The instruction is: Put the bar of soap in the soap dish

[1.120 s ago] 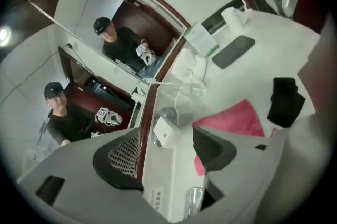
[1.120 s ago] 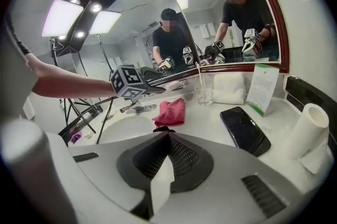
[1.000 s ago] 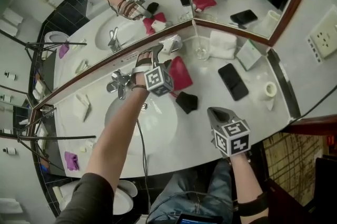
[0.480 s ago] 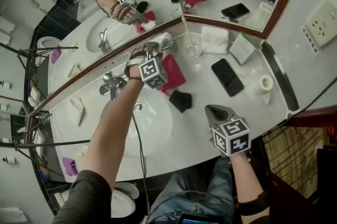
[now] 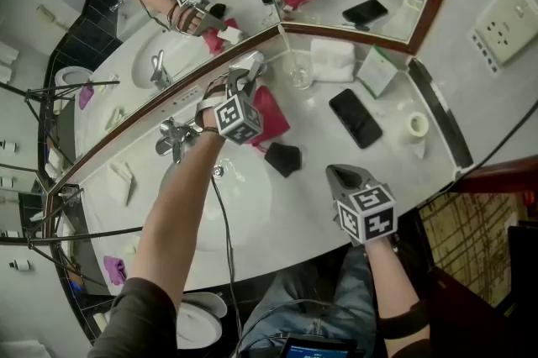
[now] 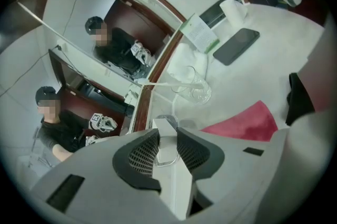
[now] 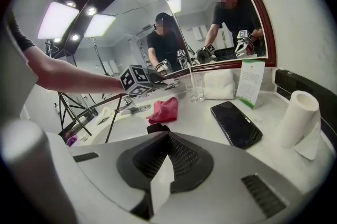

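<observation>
The bar of soap (image 6: 164,132) is a white block at the back of the counter, against the mirror's foot. My left gripper (image 6: 167,138) reaches over the tap to it; its jaws have just been closing and both pads now press the bar's sides. A clear rounded rim (image 6: 164,161) shows under the bar; I cannot tell what it is. In the head view the left gripper (image 5: 249,72) holds the soap (image 5: 255,60) next to the red cloth (image 5: 269,114). My right gripper (image 5: 346,178) hovers over the counter's front, shut and empty.
A small black object (image 5: 283,158) lies between cloth and basin (image 5: 244,192). A glass (image 5: 300,76), folded white towel (image 5: 333,60), card (image 5: 377,71), black phone (image 5: 355,118) and paper roll (image 5: 415,125) stand to the right. The tap (image 5: 172,138) is left of my arm.
The left gripper's jaws have closed round the white bar by the mirror. The whole view has shifted a little; the right gripper has kept still.
</observation>
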